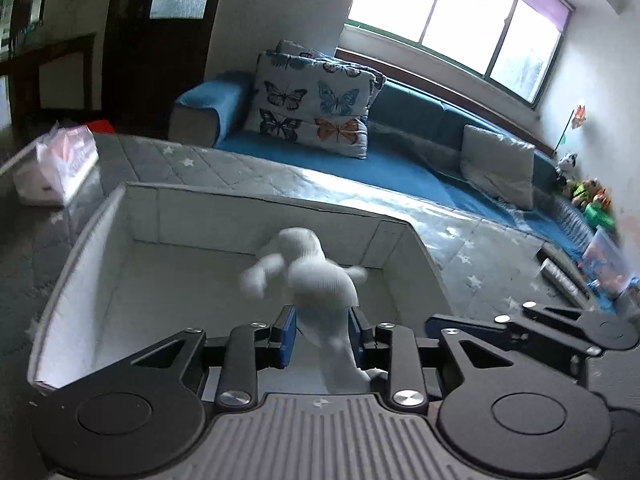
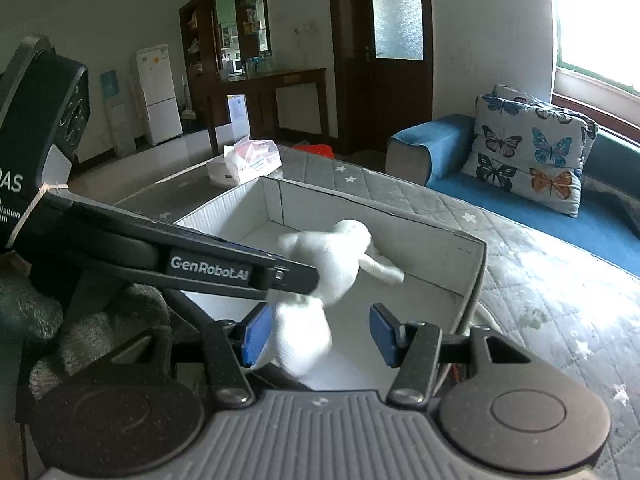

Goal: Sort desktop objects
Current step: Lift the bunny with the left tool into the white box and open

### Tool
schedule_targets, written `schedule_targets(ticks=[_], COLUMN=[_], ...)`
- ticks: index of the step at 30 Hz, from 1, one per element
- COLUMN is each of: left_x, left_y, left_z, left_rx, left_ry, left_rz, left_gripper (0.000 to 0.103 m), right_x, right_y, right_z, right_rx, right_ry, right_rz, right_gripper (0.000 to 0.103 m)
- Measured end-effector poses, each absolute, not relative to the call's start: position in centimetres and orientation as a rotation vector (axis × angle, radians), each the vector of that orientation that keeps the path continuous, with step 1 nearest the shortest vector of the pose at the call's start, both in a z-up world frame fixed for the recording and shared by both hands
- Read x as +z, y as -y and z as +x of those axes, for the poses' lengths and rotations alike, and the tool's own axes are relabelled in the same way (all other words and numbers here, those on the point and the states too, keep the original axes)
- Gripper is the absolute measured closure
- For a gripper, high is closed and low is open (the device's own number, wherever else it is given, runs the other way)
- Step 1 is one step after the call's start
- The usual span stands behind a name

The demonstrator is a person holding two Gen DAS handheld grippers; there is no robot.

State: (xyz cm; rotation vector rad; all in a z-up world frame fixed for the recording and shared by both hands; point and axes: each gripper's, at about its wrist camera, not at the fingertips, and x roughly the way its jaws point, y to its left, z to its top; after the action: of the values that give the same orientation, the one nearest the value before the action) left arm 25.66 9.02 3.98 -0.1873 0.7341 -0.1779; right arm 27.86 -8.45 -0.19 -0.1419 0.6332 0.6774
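A white plush toy point(image 1: 320, 276) hangs over the open white storage box point(image 1: 100, 240), blurred in both views. In the left wrist view its lower body sits between the blue pads point(image 1: 289, 334) of the left hand-held gripper point(image 1: 324, 336); the jaws stand at a narrow gap, and the toy appears loose between them, with a sliver of space on its left side, though the blur makes contact on the right pad hard to judge. Its head and stubby arms reach forward above the box floor. The right hand-held gripper point(image 2: 320, 338) is seen in its own view with jaws moderately apart; the toy's lower end point(image 2: 304, 340) lies just beside its left pad point(image 2: 256, 334), well clear of the right pad, so nothing is clamped there. The left tool's black arm crosses that view from the left and meets the toy's middle. The box rests on a grey quilted cover with white stars point(image 2: 540, 280). Far left on that surface sits a white bag with pink contents point(image 2: 250, 160). Beyond, to the right, a blue sofa point(image 1: 400, 168) carries a butterfly-print cushion point(image 1: 316, 108) under a bright window point(image 1: 460, 12).
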Motion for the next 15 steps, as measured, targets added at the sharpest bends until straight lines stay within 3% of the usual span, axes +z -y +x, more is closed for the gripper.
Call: schedule_targets(ticks=[11, 13, 15], left_x=[5.2, 5.4, 5.5], left_y=[-8.3, -7.7, -7.3], left_z=[21.8, 20.6, 19.3], left_rx=[-0.176, -0.182, -0.189], left_ry=[-0.712, -0.703, -0.696], left_rz=[-0.181, -0.178, -0.181], left_gripper=[0.070, 0.070, 0.070], right_x=[0.7, 0.9, 1.0], right_y=[10.0, 10.5, 11.0], right_z=[25.0, 24.1, 23.1], right_rx=[0.676, 0.678, 0.679], right_ry=[-0.603, -0.596, -0.585], right_rz=[-0.133, -0.129, -0.136], right_gripper=[0.046, 0.036, 0.033])
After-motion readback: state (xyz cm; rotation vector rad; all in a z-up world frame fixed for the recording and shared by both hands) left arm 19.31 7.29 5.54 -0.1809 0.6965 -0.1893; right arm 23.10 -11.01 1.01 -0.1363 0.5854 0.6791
